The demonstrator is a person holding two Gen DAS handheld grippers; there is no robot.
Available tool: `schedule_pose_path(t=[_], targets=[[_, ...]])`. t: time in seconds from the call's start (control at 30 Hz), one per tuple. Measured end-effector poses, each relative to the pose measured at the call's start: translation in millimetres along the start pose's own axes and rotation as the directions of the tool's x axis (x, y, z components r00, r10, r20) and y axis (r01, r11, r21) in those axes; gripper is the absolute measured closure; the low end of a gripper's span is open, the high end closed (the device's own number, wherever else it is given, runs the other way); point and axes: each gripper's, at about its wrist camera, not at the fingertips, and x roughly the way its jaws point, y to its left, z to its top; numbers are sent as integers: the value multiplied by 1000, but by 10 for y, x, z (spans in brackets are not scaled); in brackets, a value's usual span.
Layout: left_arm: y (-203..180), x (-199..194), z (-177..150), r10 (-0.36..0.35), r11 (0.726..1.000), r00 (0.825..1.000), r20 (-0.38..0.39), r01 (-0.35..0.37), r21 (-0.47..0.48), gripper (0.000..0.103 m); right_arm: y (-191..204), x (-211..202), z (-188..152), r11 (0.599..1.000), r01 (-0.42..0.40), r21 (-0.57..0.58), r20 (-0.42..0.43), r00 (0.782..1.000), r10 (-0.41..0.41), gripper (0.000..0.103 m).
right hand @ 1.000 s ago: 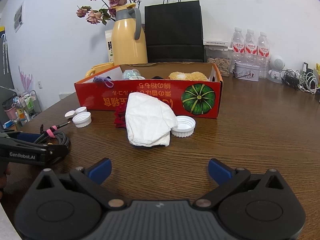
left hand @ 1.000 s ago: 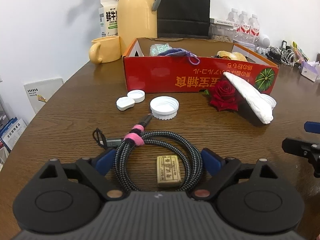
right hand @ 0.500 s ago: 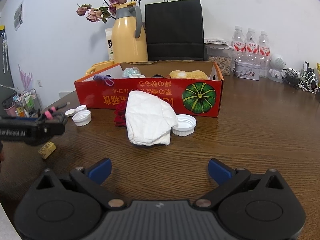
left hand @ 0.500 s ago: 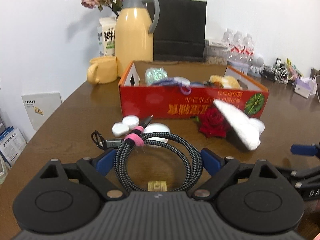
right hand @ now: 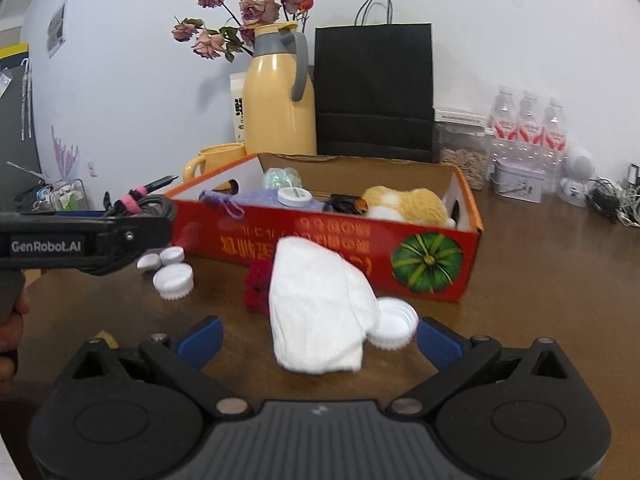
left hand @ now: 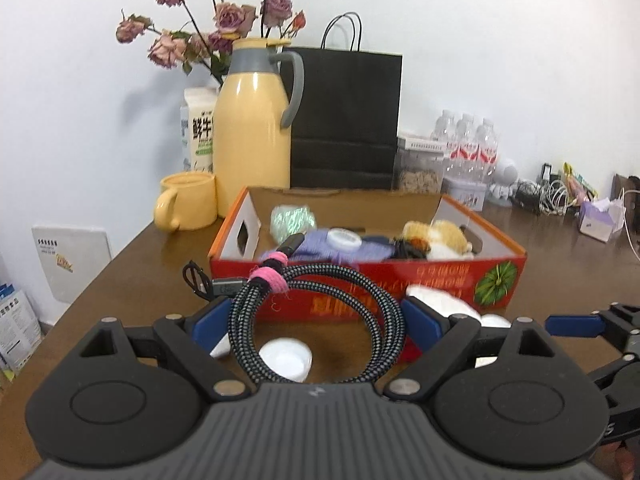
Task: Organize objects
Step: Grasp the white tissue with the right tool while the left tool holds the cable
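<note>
The left gripper [left hand: 316, 320] is clamped across a coiled braided cable [left hand: 320, 320], its blue pads pressing the coil's two sides, so the coil lies flat between them with its pink-banded plug end pointing ahead. It hangs clear of the table [left hand: 560, 264], just short of the red box [left hand: 420, 284], whose open top lies straight ahead. Further right, the right gripper [right hand: 318, 338] has its jaws wide apart and empty, the white cloth [right hand: 316, 312] lying on the table between them. For the box, the left hand looks nearer.
</note>
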Motion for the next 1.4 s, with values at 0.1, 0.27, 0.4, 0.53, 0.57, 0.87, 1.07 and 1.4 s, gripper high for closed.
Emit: schedule_pose_path(t=[0.1,0.27,0.4,0.53,0.57,0.87,1.07,1.4], targets=[[-22,94,79,-1,1000,1000,19,2,-2,12,6,107,106,1000,-13,-9,2,1000,13,0],[-14,255,179,12,1000,998,59,-11,-23,12,-67,354,257,999,-52,-17,-14,999,51,0],[26,334,121,12,1000,998,66,-10,-21,12,-181,445,267,996,-84,15,-5,996,84,0],[58,367,50,-2,1000,996,89,4,-24,12,-255,490,213,994,-92,59,20,996,91,0],[67,366,36,-2,1000,996,94,5,-25,12,-255,494,206,994,-97,59,23,995,96,0],[146,365,1,-8,999,997,81,12,-49,12,-233,545,170,996,-83,40,-3,997,83,0],[179,346,-15,-2,998,996,84,6,-55,11,-251,606,149,996,-74,45,-31,997,75,0],[175,331,-29,-13,999,996,92,18,-51,11,-282,674,129,992,-101,70,-51,993,105,11]])
